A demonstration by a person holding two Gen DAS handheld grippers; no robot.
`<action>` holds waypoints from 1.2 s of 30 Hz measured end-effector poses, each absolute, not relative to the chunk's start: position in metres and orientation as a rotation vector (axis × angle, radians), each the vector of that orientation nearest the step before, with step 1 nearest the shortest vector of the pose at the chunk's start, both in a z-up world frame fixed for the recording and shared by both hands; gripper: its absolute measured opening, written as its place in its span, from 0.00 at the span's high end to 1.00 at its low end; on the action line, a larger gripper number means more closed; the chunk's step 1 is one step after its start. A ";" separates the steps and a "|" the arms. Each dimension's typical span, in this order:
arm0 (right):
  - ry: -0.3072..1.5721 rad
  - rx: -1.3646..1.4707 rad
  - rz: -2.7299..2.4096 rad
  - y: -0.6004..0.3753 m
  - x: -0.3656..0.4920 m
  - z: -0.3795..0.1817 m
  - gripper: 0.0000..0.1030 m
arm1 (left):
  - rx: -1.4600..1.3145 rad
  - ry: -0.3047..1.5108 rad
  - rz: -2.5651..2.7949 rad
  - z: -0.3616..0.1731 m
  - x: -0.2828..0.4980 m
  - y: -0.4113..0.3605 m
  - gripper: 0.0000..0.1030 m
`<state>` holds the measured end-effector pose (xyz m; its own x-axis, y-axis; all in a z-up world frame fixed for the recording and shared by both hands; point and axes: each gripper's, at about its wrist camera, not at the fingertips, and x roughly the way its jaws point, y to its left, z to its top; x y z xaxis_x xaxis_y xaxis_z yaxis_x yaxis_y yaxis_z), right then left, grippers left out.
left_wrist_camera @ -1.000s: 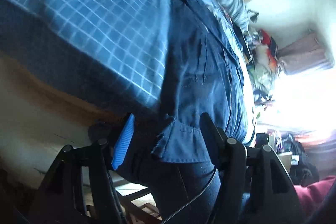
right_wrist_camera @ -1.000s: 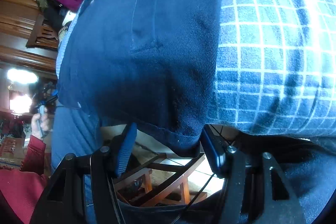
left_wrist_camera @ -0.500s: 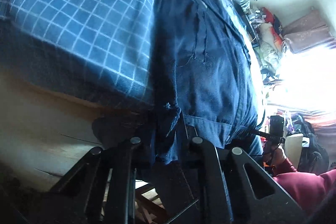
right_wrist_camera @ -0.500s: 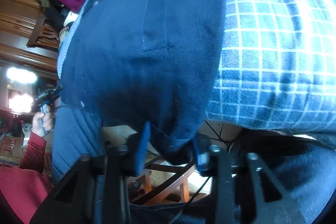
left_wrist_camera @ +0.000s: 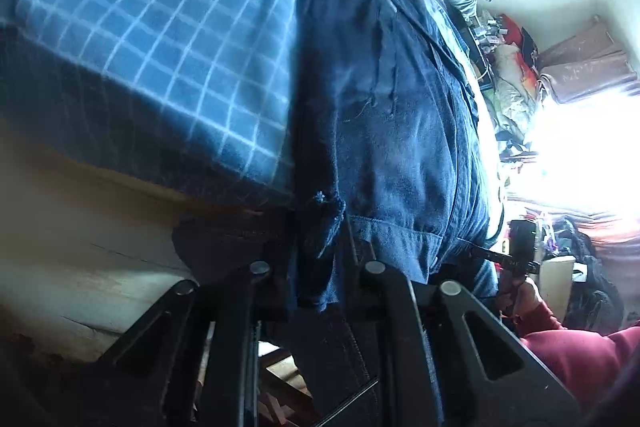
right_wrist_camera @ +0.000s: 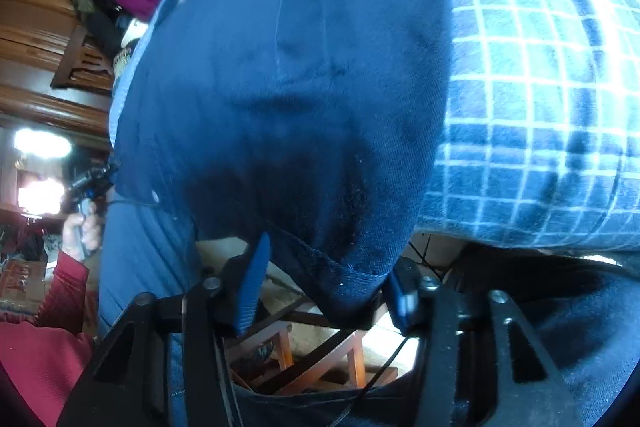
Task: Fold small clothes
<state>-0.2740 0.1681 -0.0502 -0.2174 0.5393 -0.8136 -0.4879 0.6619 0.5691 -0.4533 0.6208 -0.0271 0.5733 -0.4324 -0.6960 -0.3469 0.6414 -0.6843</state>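
left tongs [left_wrist_camera: 316, 267] at 6 o'clock of the left view, pointing up at the bed edge, pressed together on a bunched corner of the dark blue garment [left_wrist_camera: 384, 115]. a second ago they were spread wide around that corner. right tongs [right_wrist_camera: 324, 283] at 6 o'clock of the right view, narrowed from a second ago around the other hem corner [right_wrist_camera: 352, 283]; cannot tell if the pads grip it. garment lies flat on the blue checked bedsheet [left_wrist_camera: 160, 39], hem hanging over the bed edge. bedsheet at 3 o'clock in right view.
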 end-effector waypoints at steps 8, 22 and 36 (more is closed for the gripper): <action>1.216 0.351 1.097 0.147 -0.256 0.072 0.89 | -1.042 0.635 -0.187 0.052 -0.447 0.629 0.91; 0.979 0.530 1.047 0.186 -0.094 0.144 0.88 | -1.005 0.433 -0.181 0.132 -0.291 0.696 0.91; 1.113 0.422 0.906 0.277 0.116 0.056 0.67 | -0.957 0.869 0.110 -0.006 -0.075 0.750 0.66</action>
<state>0.1160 0.2770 0.0556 0.1484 0.7984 -0.5835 -0.4100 0.5866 0.6984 -0.0747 0.7502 -0.0059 0.6673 -0.2793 -0.6905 -0.4422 0.5975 -0.6689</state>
